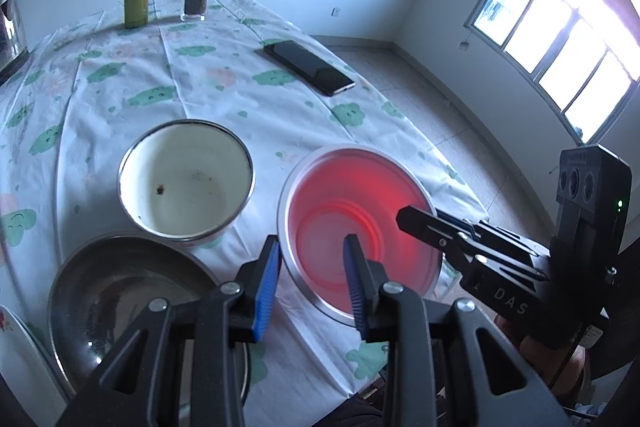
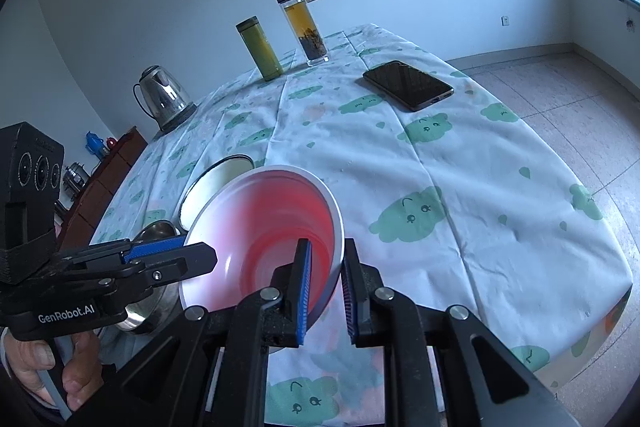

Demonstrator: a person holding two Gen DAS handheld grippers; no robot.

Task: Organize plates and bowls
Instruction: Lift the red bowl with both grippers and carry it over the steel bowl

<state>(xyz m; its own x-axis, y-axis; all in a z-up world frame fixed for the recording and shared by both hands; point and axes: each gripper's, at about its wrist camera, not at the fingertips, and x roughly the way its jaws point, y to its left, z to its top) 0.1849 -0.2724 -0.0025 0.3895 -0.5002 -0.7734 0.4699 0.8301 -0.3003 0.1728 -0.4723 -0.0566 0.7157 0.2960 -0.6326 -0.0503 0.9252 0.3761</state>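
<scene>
A red bowl (image 1: 348,195) with a pale rim sits at the right side of the table, and both grippers hold it. My left gripper (image 1: 312,247) is shut on its near-left rim, one blue pad outside the wall and one inside. My right gripper (image 2: 327,243) is shut on the opposite rim (image 2: 338,227), and in the left wrist view it (image 1: 408,219) reaches over the bowl's right edge. Whether the bowl (image 2: 272,211) rests on the cloth or is raised, I cannot tell. A cream enamel bowl (image 1: 186,183) stands left of it, and a steel bowl (image 1: 128,283) is nearer.
A white plate's edge (image 1: 16,355) shows at the lower left. A dark phone (image 2: 408,85) lies farther back on the cloud-print cloth (image 2: 460,163). A green flask (image 2: 260,47), a glass tea bottle (image 2: 300,23) and a kettle (image 2: 164,99) stand at the far side. The table edge (image 1: 452,171) runs just right of the red bowl.
</scene>
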